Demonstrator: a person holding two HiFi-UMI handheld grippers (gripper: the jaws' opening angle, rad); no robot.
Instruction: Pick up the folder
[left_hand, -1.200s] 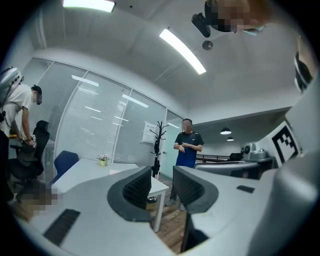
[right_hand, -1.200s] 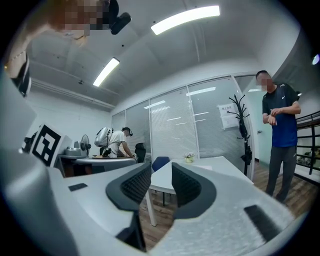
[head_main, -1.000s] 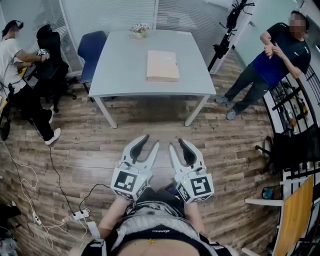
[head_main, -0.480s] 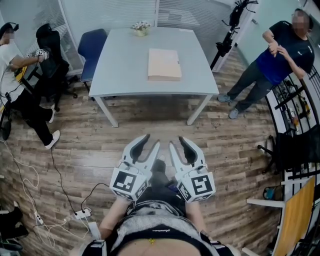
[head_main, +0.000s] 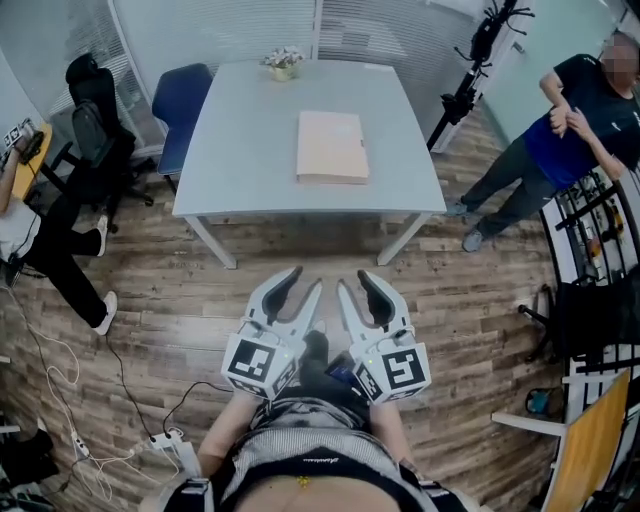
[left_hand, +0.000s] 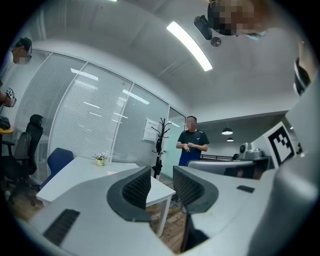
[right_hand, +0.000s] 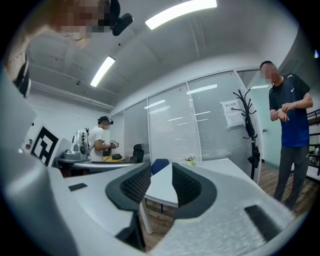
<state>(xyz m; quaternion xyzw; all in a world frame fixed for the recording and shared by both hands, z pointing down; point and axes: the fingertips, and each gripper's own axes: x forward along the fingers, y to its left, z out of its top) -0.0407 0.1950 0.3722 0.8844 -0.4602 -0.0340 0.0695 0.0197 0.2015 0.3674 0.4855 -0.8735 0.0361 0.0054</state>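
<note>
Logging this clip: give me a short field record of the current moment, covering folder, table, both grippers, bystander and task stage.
folder: beige, flat on the table, untouched
table: light grey; small flower pot at its far edge
left gripper: jaws apart, empty, over the wood floor, short of the table
right gripper: jaws apart, empty, beside the left one
bystander: standing at the right
task stage: approach, no grasp yet
</note>
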